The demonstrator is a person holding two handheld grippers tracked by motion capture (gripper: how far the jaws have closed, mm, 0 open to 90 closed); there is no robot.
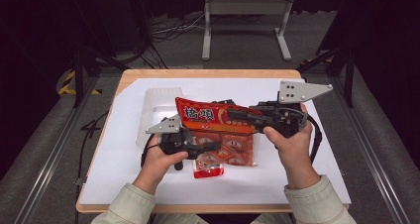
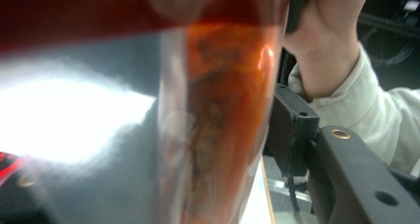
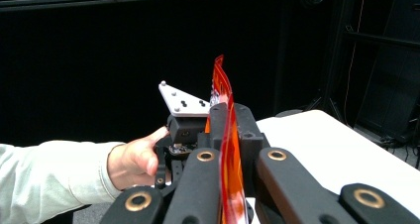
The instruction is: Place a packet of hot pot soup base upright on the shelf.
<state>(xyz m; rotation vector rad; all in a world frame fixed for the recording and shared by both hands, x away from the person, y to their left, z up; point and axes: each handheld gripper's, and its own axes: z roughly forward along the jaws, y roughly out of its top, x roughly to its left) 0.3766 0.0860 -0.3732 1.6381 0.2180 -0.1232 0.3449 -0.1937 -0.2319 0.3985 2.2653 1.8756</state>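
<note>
An orange-red snack bag (image 1: 218, 130) with white lettering hangs above the white-topped table (image 1: 297, 179). My right gripper (image 1: 233, 116) comes in from the right and is shut on the bag's upper edge; in the right gripper view the thin foil (image 3: 229, 135) stands pinched between its jaws (image 3: 229, 112). My left gripper (image 1: 212, 145) reaches from the left across the bag's lower half. In the left gripper view the bag (image 2: 218, 110) lies close between the jaws. One black finger (image 2: 292, 130) presses against its side, and the bag hides the other.
A clear plastic container (image 1: 158, 110) lies on the table behind the bag at the left. A small red packet (image 1: 208, 172) rests on the table under the bag. Dark floor, cables and a grey stand (image 1: 245, 16) lie beyond the far edge.
</note>
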